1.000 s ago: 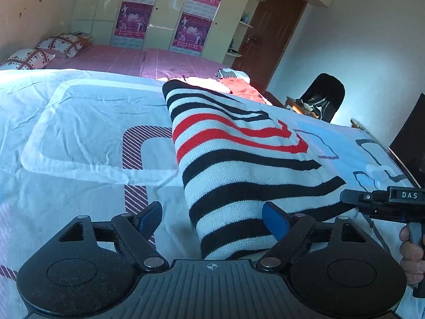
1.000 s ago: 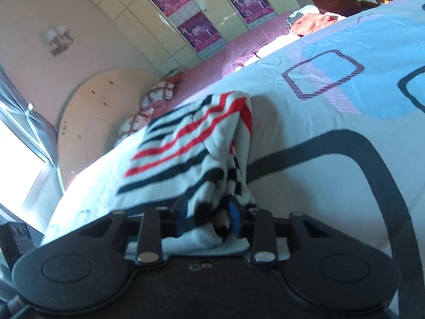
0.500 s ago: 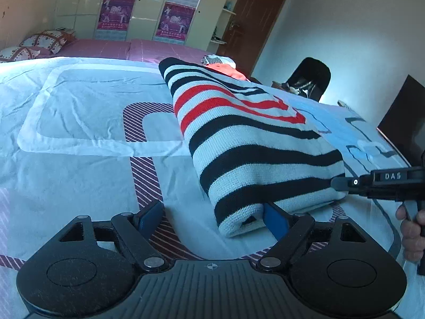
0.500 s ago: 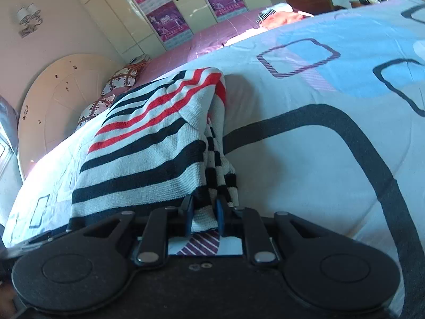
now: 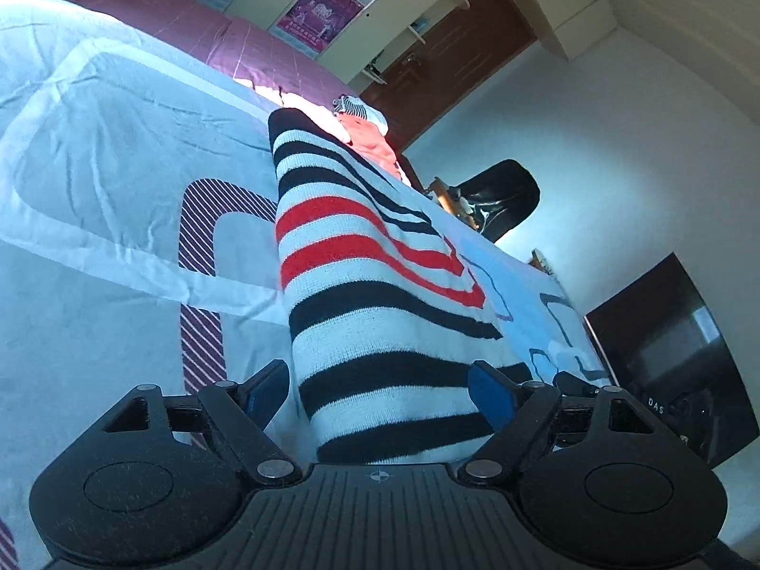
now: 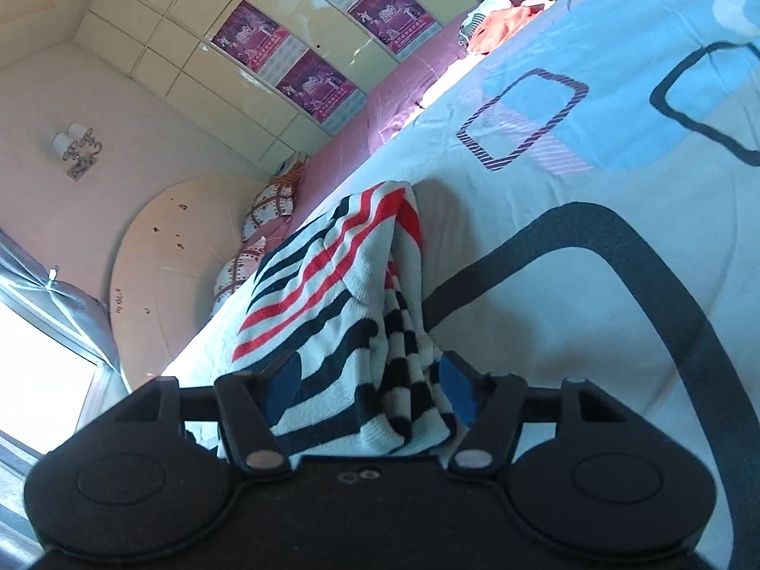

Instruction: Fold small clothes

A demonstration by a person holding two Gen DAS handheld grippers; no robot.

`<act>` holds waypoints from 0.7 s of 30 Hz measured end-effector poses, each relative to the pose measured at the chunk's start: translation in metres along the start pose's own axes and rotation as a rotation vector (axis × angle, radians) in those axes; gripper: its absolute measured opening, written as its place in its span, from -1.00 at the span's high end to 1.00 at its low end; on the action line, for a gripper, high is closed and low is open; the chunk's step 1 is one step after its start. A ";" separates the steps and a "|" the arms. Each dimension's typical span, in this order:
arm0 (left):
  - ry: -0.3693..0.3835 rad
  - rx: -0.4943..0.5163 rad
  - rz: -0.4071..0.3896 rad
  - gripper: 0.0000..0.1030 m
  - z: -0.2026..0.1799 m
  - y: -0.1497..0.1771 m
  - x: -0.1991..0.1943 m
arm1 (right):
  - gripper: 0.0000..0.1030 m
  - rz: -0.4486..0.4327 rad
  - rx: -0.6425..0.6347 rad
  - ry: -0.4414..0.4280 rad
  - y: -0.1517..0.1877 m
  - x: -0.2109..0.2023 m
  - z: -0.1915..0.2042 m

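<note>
A folded knit sweater point(image 5: 370, 313) with black, white and red stripes lies on the patterned bedspread point(image 5: 104, 180). My left gripper point(image 5: 380, 394) is open, its blue pads on either side of the sweater's near end. In the right wrist view the same sweater point(image 6: 342, 294) lies folded with layered edges on its right side. My right gripper point(image 6: 368, 392) is open, its pads astride the sweater's near corner, not pinching it.
An orange garment and a small striped one point(image 5: 365, 128) lie at the far edge of the bed. Pillows point(image 6: 266, 232) and a round headboard point(image 6: 161, 247) are at the head. A black chair point(image 5: 498, 194) and a dark screen point(image 5: 674, 356) stand beside the bed.
My right gripper has opened and let go of the sweater's corner. Both grippers have tilted and moved in closer over the sweater's near end.
</note>
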State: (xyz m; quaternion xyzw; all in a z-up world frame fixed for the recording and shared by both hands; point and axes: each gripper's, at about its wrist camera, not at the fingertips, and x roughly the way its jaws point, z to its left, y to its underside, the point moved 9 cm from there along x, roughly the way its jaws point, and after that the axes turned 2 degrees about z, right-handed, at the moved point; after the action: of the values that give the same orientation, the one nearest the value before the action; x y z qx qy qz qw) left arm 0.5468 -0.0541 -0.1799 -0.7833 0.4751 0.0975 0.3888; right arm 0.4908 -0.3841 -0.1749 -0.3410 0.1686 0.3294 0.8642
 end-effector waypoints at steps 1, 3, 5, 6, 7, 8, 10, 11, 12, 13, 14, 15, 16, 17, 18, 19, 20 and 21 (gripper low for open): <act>-0.001 -0.012 0.010 -0.38 0.001 -0.001 0.007 | -0.24 0.012 0.008 -0.016 -0.003 0.005 -0.003; -0.011 -0.033 0.027 -0.34 0.005 -0.004 0.018 | -0.24 0.039 0.015 -0.045 -0.009 0.017 -0.011; -0.007 -0.037 0.044 -0.35 0.008 -0.008 0.029 | -0.24 0.066 0.012 -0.068 -0.015 0.031 -0.017; 0.003 -0.041 0.050 -0.35 0.009 -0.010 0.035 | -0.24 0.078 0.010 -0.077 -0.019 0.038 -0.019; 0.010 -0.044 0.057 -0.35 0.011 -0.013 0.040 | -0.24 0.092 0.002 -0.091 -0.021 0.045 -0.020; 0.021 -0.052 0.059 -0.35 0.012 -0.015 0.045 | -0.23 0.107 -0.006 -0.099 -0.022 0.052 -0.021; 0.041 -0.072 0.053 -0.35 0.015 -0.019 0.051 | -0.22 0.136 -0.022 -0.126 -0.023 0.063 -0.020; 0.048 -0.074 0.050 -0.35 0.016 -0.020 0.053 | -0.17 0.142 -0.033 -0.140 -0.025 0.066 -0.018; 0.053 -0.077 0.047 -0.35 0.016 -0.022 0.054 | -0.17 0.144 -0.042 -0.144 -0.027 0.070 -0.017; 0.057 -0.079 0.045 -0.35 0.016 -0.023 0.056 | -0.16 0.146 -0.047 -0.154 -0.028 0.073 -0.016; 0.061 -0.076 0.044 -0.35 0.016 -0.024 0.058 | -0.16 0.147 -0.046 -0.167 -0.030 0.076 -0.015; 0.064 -0.076 0.044 -0.35 0.017 -0.026 0.059 | -0.16 0.150 -0.038 -0.179 -0.033 0.080 -0.014; 0.067 -0.076 0.045 -0.35 0.017 -0.028 0.062 | -0.16 0.154 -0.032 -0.184 -0.036 0.084 -0.013; 0.070 -0.076 0.045 -0.35 0.017 -0.030 0.065 | -0.18 0.161 -0.030 -0.190 -0.038 0.087 -0.011; 0.074 -0.080 0.043 -0.35 0.018 -0.033 0.068 | -0.19 0.172 -0.032 -0.198 -0.040 0.091 -0.008; 0.077 -0.085 0.039 -0.35 0.018 -0.036 0.071 | -0.19 0.179 -0.035 -0.206 -0.042 0.095 -0.005; 0.078 -0.086 0.036 -0.35 0.018 -0.038 0.075 | -0.19 0.185 -0.043 -0.209 -0.043 0.099 -0.003; 0.079 -0.084 0.033 -0.35 0.018 -0.041 0.079 | -0.19 0.192 -0.059 -0.211 -0.043 0.102 0.000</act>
State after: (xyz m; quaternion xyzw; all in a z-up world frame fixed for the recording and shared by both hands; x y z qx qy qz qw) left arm 0.6262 -0.0843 -0.2123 -0.7942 0.4984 0.0927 0.3351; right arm 0.5946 -0.3618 -0.2068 -0.3118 0.0988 0.4496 0.8312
